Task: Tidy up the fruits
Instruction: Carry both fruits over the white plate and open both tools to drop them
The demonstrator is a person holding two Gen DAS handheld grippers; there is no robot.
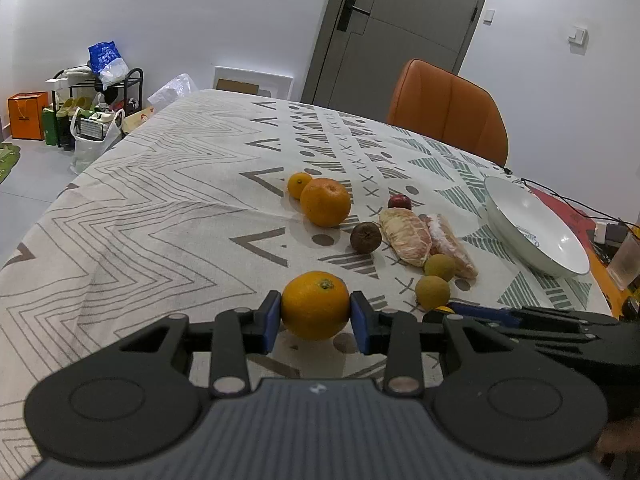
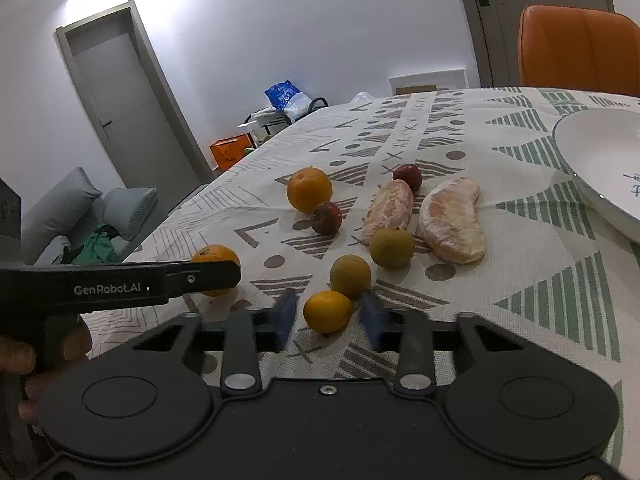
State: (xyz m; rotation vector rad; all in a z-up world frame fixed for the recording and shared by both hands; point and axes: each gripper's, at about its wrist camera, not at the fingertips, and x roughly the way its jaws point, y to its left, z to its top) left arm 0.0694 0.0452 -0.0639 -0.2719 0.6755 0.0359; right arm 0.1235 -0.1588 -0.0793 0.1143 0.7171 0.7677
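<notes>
Left wrist: tablecloth [image 1: 140,200] edge beside orange [image 1: 315,305].

Glossy white bowl [image 1: 516,216], cloth tablecloth [image 1: 160,184]

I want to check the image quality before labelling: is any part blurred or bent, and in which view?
Right wrist view: the blue fingers of the right gripper are smeared by motion blur, the small orange between them stays sharp. Left wrist view: left gripper and its orange are sharp. Both views: fisheye bends the door.
</notes>
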